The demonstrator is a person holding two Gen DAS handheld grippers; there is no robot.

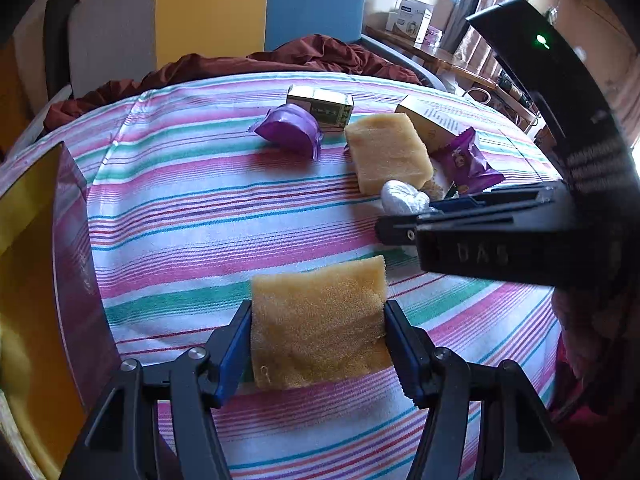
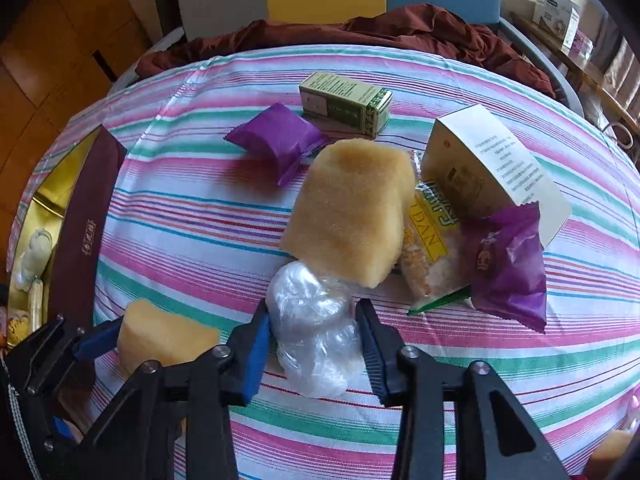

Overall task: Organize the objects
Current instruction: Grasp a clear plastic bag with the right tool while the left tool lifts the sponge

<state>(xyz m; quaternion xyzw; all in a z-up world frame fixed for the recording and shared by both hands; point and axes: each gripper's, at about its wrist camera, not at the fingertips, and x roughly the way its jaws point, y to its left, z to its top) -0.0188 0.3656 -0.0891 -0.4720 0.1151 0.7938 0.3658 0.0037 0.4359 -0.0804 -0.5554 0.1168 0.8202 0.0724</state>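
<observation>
Step in hand: both tools loaded, pickup phase; judged next = carry to the open maroon box w/ gold lining (image 2: 86, 216) at left edge of frame and let go over it.

Near, bottom centre of left wrist view: left gripper (image 1: 318, 344) clamped on a tan porous sponge block (image 1: 320, 320), pads on both its sides, pitched steeply down over the striped pink/green/white cloth (image 1: 200, 208).

Bottom centre of right wrist view: right gripper (image 2: 312, 344) closed around a crumpled clear plastic bundle (image 2: 312, 320); both pads look in contact.

Mid-frame: second tan sponge block (image 2: 348, 208), yellow-label snack pack (image 2: 424, 240), purple foil packets, white carton (image 2: 492, 164).

Far, upper centre: green-white small carton (image 2: 344, 102).
</observation>
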